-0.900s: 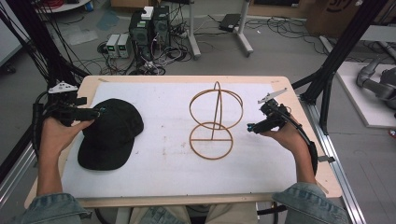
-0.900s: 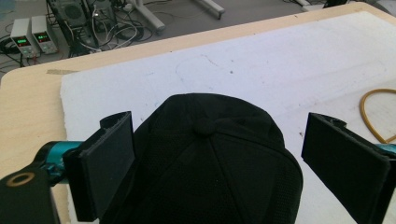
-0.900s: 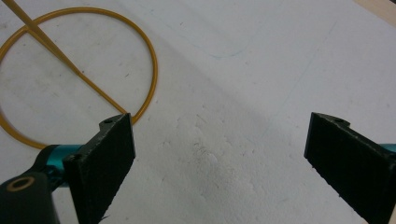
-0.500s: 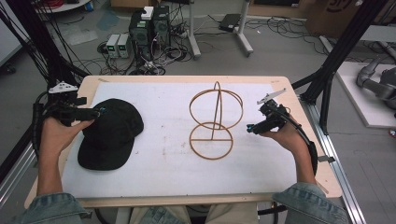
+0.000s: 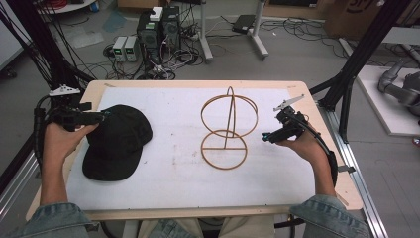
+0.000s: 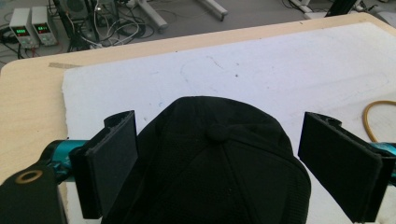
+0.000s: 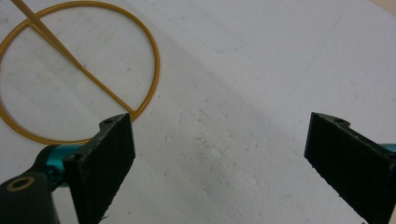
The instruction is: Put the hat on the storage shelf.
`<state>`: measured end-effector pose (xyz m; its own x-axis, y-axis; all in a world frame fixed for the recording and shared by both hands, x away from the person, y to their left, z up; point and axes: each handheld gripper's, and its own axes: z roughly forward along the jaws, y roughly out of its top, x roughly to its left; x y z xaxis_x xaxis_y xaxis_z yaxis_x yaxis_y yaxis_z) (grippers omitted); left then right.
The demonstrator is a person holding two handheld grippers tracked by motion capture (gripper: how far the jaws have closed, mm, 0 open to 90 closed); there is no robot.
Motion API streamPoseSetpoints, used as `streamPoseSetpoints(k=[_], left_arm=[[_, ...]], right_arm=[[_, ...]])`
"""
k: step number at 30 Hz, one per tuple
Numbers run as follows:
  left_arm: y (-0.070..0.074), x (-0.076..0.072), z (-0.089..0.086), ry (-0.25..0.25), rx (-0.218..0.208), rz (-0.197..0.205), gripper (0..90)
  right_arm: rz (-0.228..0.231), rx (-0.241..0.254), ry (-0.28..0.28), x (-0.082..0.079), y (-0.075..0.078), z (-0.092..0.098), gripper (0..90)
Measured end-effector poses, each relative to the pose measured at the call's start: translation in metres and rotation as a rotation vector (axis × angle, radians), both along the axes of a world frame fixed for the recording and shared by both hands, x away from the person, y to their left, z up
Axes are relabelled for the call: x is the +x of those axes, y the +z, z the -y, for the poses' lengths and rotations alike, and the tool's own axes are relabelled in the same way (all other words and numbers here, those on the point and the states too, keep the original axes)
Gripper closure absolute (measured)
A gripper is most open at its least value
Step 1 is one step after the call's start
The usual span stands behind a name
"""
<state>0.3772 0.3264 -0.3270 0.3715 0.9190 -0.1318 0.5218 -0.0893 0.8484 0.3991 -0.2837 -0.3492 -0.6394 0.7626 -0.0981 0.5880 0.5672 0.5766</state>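
Observation:
A black cap [image 5: 118,141] lies on the white mat at the left. In the left gripper view its crown [image 6: 210,158] sits between my wide-apart jaws, untouched. My left gripper [image 5: 100,117] hovers open at the cap's left edge. A golden wire stand [image 5: 227,126], two rings joined by an upright rod, rests at mid-table. My right gripper [image 5: 266,136] is open just right of the stand's base ring [image 7: 77,70], with only bare mat between its jaws.
The white mat [image 5: 173,168] covers a wooden table [image 5: 317,163]. Behind the table on the floor sit computer boxes and power supplies [image 5: 148,37] with tangled cables. Black frame posts [image 5: 364,54] flank both sides.

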Motion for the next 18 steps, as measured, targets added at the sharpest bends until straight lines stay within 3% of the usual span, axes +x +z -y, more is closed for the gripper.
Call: streamPoseSetpoints(k=[7, 13, 18], left_arm=[[-0.002, 0.015, -0.004, 0.007, -0.045, -0.022, 15.0], [-0.014, 0.031, -0.008, 0.019, -0.072, -0.066, 17.1], [-0.022, 0.043, -0.01, 0.018, -0.107, -0.069, 20.3]], right_arm=[[0.001, 0.003, -0.014, -0.004, 0.0, 0.007, 8.3], [-0.009, 0.002, -0.022, -0.005, -0.002, 0.011, 8.3], [-0.015, -0.006, -0.022, -0.006, -0.004, 0.012, 8.3]])
